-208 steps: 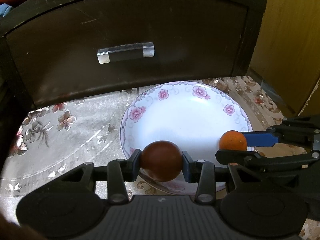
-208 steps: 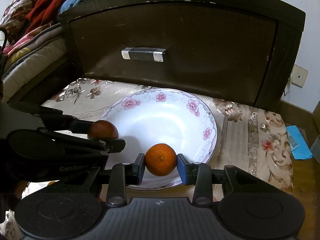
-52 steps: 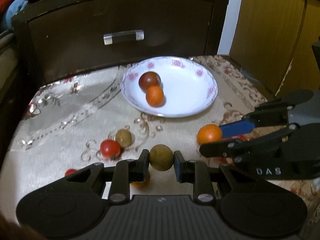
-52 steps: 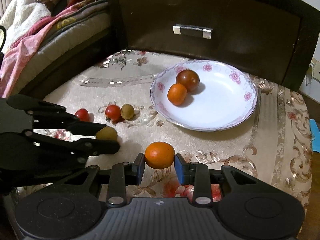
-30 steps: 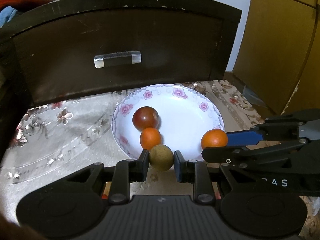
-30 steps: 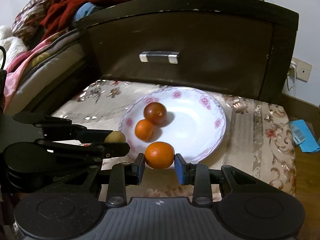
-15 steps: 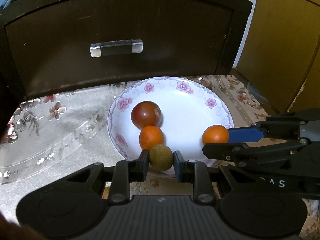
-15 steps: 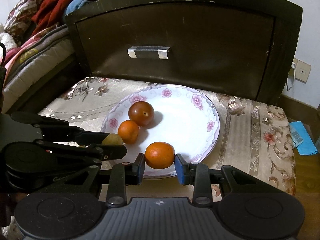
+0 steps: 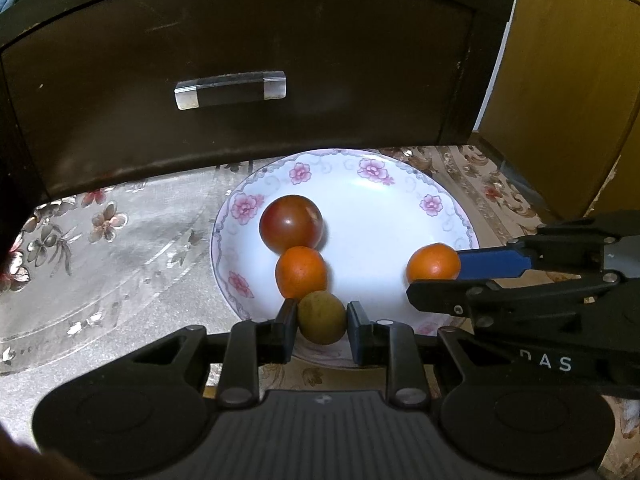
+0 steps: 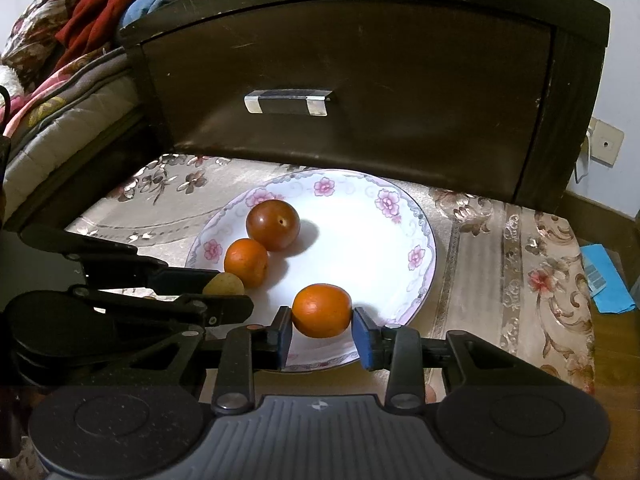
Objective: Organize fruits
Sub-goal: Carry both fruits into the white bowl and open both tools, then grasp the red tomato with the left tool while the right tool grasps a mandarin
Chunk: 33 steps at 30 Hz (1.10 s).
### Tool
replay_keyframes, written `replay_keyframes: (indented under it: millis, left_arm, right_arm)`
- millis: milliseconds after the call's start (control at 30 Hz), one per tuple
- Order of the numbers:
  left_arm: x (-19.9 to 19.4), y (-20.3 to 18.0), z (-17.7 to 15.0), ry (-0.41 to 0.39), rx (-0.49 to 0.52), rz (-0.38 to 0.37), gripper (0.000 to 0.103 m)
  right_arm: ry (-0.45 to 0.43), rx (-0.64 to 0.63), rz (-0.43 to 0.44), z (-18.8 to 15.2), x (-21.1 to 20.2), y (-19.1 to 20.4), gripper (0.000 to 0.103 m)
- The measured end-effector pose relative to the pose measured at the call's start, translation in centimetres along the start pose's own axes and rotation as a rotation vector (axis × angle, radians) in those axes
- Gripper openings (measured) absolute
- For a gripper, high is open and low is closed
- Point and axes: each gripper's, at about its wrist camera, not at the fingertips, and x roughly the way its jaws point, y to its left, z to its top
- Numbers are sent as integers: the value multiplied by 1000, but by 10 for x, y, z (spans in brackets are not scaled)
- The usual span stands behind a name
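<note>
A white floral plate [image 9: 400, 200] [image 10: 360, 208] holds a dark red tomato [image 9: 291, 223] [image 10: 273, 225] and a small orange [image 9: 301, 272] [image 10: 245, 262]. My left gripper [image 9: 322, 318] is shut on a brownish-green round fruit [image 9: 322, 317] [image 10: 223, 284] over the plate's near rim, just in front of the small orange. My right gripper [image 10: 322, 312] is shut on an orange [image 10: 322, 311] [image 9: 433, 262] over the plate's near right part.
A dark drawer front [image 9: 240, 80] [image 10: 352, 92] with a metal handle stands close behind the plate. The floral tablecloth [image 9: 100, 248] [image 10: 540, 280] surrounds it. A bed with clothes [image 10: 60, 60] is at left, a wooden cabinet [image 9: 568, 80] at right.
Both grippers have moved forward and lower over the plate with their fruits still held. The plate and drawer look closer.
</note>
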Motion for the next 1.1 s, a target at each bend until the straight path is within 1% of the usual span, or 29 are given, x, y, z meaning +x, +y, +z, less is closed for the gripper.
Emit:
replay_keyframes:
  millis: [100,367,567,767,1000,1100]
  left_arm:
    - [0,0,1,1,-7,3,35]
    - [-10,0,3,-19,-6,-1,36]
    - [-23,-1,3,-27,6,6,36]
    - [-40,6,-8,-25,19,25,37]
    - [-69,26,-18,-30,19,56,38]
    - [-81,36,-26,-27,6,63,41]
  right_arm:
    - [-4,5,0,0,-1,-1,30]
    - [-24,14,-3,2,-6,-4,37]
    - [-49,16,4,5,-15,-1,37]
    - [-57,10,12,4,-25,5,37]
    - [-47,-20,53,-1,-33,27,37]
    - [-36,-38,82,-4,-35,39,39]
